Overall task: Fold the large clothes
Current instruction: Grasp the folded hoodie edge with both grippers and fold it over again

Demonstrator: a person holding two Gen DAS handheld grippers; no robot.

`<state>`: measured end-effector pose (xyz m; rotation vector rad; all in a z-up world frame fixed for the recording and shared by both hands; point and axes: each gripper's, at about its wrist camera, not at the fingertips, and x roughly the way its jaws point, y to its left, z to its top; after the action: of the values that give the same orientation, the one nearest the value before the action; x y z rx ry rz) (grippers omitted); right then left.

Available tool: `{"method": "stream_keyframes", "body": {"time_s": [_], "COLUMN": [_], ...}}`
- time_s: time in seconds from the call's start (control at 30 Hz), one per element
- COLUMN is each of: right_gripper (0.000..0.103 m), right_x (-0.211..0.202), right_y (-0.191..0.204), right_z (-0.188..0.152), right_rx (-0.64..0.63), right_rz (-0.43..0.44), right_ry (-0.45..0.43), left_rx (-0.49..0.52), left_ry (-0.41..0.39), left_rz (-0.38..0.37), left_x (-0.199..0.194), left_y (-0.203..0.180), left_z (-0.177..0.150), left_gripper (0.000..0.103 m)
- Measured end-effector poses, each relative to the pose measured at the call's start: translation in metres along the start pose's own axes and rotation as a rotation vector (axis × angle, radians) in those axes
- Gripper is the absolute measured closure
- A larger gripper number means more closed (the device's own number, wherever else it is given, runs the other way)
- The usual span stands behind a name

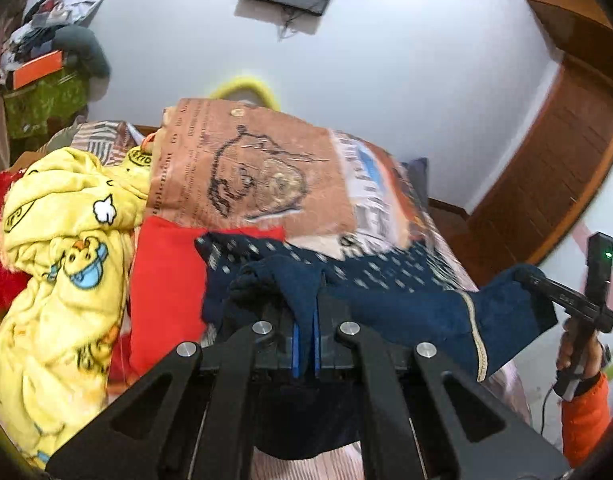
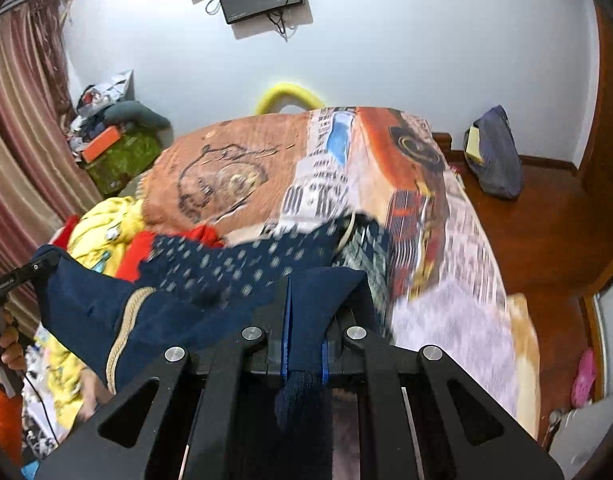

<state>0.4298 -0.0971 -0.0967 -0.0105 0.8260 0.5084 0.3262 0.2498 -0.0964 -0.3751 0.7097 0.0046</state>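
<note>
Your left gripper point(image 1: 305, 320) and right gripper point(image 2: 304, 332) each have jaws clamped on the navy garment point(image 1: 406, 304), stretched mid-frame over the bed point(image 2: 446, 240). Yellow duck blanket point(image 1: 62, 264) and red cloth point(image 1: 162, 280) crowd lower left. Only the right view shows the dark bag point(image 2: 494, 156) at upper right.

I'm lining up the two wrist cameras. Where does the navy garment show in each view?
Left wrist: navy garment lies lower centre, pinched in the left gripper and stretching right to the other gripper at the edge.
Right wrist: navy garment lies lower left to centre, pinched in the right gripper.
Shared landmark: yellow hoop behind the bed.
</note>
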Motion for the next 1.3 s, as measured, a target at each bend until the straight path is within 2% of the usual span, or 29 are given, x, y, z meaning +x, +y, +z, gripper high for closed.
{"method": "stream_keyframes", "body": {"time_s": [0.1,0.2,0.33,0.47,0.57,0.67,0.7,0.73,0.77,0.83,0.93,1.07,1.1,1.23,1.3], "right_gripper": [0.094,0.094,0.093,0.093,0.088,0.085,0.083,0.080,0.076,0.053,0.050,0.043,0.040,0.039,0.039], "right_x": [0.035,0.074,0.127,0.133,0.122,0.105,0.103,0.094,0.089,0.070,0.043,0.016,0.014,0.021,0.029], "right_y": [-0.007,-0.014,-0.032,-0.040,-0.039,-0.036,-0.036,-0.034,-0.031,-0.028,-0.022,-0.007,-0.003,0.013,0.017], "right_z": [0.012,0.006,-0.017,-0.027,-0.026,-0.023,-0.022,-0.021,-0.020,-0.020,-0.024,-0.036,-0.040,-0.059,-0.071], "right_rx": [0.001,-0.006,0.062,0.075,0.047,0.022,0.018,0.014,0.007,-0.007,-0.036,-0.066,-0.073,-0.096,-0.095], "right_rz": [-0.015,-0.034,-0.017,0.015,0.019,-0.006,-0.014,-0.026,-0.040,-0.073,-0.072,-0.035,-0.026,0.014,0.026], "right_ry": [0.029,0.075,0.166,0.161,0.165,0.177,0.177,0.167,0.153,0.114,0.050,0.030,0.030,0.061,0.084], "left_rx": [-0.015,-0.027,-0.081,-0.010,0.024,0.031,0.035,0.044,0.057,0.093,0.147,0.219,0.244,0.291,0.293], "left_ry": [0.035,0.113,0.237,0.279,0.291,0.293,0.292,0.287,0.269,0.224,0.182,0.166,0.169,0.193,0.221], "left_rz": [0.074,0.137,0.136,0.128,0.122,0.139,0.146,0.157,0.173,0.188,0.191,0.171,0.169,0.145,0.127], "left_x": [0.043,0.092,0.140,0.157,0.154,0.139,0.134,0.126,0.117,0.099,0.073,0.050,0.047,0.048,0.056], "left_y": [0.019,0.042,0.068,0.067,0.063,0.060,0.058,0.054,0.050,0.041,0.022,-0.006,-0.014,-0.037,-0.042], "left_z": [0.007,-0.003,-0.027,-0.043,-0.042,-0.035,-0.033,-0.031,-0.029,-0.025,-0.024,-0.035,-0.040,-0.062,-0.073], "left_gripper": [0.099,0.099,0.098,0.095,0.095,0.087,0.081,0.069,0.063,0.057,0.049,0.042,0.039,0.022,0.020]}}
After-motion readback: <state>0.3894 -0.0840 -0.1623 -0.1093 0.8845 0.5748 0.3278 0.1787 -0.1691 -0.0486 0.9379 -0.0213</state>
